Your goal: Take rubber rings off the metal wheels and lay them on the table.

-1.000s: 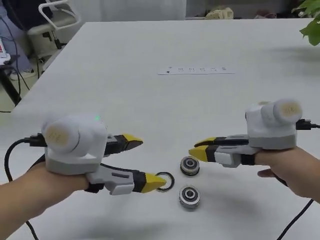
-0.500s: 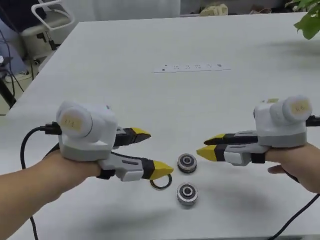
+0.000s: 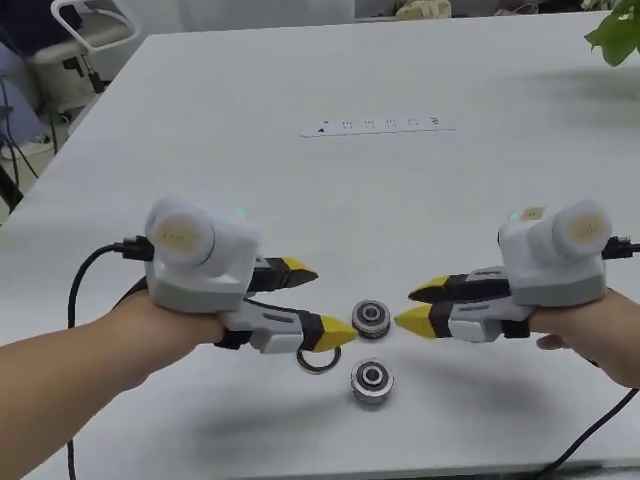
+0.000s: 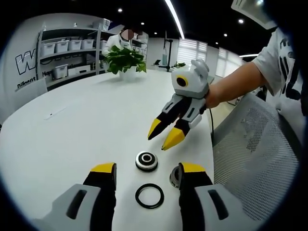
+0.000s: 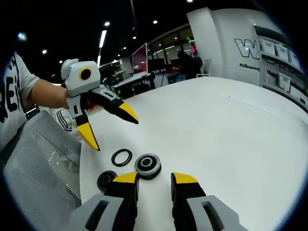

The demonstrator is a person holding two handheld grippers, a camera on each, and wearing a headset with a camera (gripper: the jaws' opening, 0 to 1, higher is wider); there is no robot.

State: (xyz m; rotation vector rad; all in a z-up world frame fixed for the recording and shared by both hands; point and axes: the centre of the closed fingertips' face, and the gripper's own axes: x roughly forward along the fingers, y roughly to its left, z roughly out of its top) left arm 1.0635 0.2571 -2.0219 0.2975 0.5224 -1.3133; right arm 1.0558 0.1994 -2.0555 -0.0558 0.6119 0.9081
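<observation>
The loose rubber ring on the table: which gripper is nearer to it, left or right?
Left. The left gripper holds its open jaws just above the rubber ring. The right gripper sits farther off, on the other side of the farther metal wheel.

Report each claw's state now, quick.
Left claw: open, holding nothing.
Right claw: open, holding nothing.
</observation>
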